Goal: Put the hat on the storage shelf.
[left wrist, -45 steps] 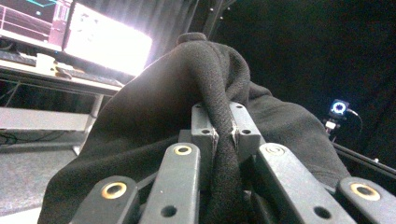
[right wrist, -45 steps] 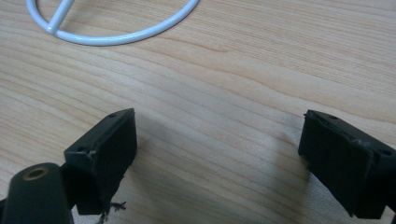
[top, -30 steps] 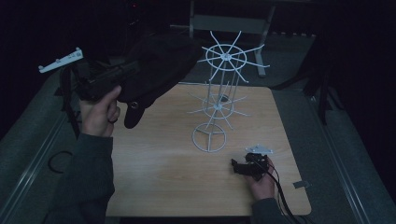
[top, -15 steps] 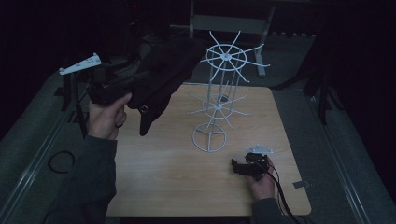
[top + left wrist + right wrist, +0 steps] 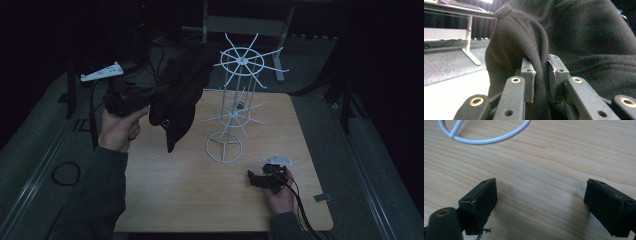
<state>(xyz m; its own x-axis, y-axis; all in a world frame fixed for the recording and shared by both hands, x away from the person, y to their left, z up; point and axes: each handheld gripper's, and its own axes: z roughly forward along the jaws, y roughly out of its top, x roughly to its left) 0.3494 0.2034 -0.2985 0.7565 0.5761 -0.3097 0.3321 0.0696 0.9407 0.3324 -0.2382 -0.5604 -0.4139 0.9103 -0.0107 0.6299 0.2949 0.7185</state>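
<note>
Left claw [image 5: 540, 75], just loosening, pinches the cloth [image 5: 180, 95] at the rack's [image 5: 235, 107] nine o'clock; a fold could slip off. Right claw [image 5: 540, 205] stands apart.

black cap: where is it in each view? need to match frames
High view: black cap upper left of centre, hanging from the left gripper beside the white wire rack.
Left gripper view: cap fabric across the upper frame, a fold between the pads.
Right gripper view: not in it.
Shared landmark: wooden tabletop.
</note>
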